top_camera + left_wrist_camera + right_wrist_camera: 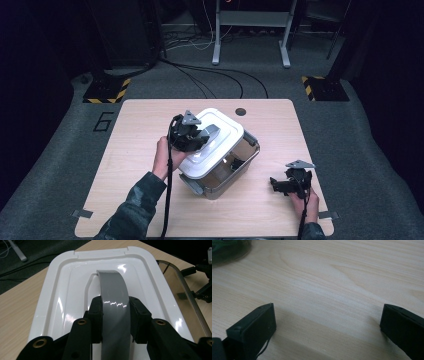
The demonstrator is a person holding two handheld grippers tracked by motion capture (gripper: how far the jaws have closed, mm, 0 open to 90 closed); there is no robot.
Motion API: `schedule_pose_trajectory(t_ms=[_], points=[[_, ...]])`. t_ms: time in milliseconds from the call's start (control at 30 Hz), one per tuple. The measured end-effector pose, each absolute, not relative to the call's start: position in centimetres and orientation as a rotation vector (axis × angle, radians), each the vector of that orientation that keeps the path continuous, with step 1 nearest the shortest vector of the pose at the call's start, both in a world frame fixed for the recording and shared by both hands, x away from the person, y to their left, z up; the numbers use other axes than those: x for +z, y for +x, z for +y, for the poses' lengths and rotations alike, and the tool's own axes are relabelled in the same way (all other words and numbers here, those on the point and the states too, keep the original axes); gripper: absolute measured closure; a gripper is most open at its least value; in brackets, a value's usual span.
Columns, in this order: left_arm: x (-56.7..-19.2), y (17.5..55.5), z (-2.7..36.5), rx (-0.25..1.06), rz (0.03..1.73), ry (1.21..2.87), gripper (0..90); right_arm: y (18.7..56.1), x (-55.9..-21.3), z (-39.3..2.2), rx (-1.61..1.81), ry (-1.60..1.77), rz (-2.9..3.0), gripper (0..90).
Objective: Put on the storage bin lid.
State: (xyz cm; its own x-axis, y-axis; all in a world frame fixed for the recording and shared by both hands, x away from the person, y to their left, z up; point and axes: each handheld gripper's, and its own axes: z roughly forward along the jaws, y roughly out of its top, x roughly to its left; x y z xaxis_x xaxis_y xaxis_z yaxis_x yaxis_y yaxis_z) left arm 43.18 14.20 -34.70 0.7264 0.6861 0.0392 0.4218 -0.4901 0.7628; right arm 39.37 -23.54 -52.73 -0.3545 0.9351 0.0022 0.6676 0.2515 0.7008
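Observation:
A clear storage box (235, 172) stands mid-table, turned at an angle. Its white lid (222, 145) sits shifted toward the left, leaving the box's right side uncovered. My left gripper (201, 136) is shut on the lid's grey handle (211, 130). In the left gripper view the black pads press both sides of the grey handle (113, 290) above the white lid (62, 297), and the box's rim (190, 295) shows to the right. My right gripper (276, 184) rests low near the table's front right. Its jaws stand wide open over bare wood, with nothing at my right gripper (327, 320).
The light wooden table (140, 125) has a dark round hole (241, 111) near its far edge. Beyond it lie floor cables (210, 75), a grey stand (250, 30) and bases striped yellow and black (106, 91). Small items lie inside the box.

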Motion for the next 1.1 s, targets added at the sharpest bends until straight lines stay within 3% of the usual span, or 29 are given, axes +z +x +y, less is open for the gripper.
schedule_pose_trajectory(t_ms=[1100], points=[[-37.2, 42.3, 10.7, 0.324, 0.768, 2.164, 67.2, 39.4, -52.7, -23.5, 0.867, 1.461, 2.111, 0.0]])
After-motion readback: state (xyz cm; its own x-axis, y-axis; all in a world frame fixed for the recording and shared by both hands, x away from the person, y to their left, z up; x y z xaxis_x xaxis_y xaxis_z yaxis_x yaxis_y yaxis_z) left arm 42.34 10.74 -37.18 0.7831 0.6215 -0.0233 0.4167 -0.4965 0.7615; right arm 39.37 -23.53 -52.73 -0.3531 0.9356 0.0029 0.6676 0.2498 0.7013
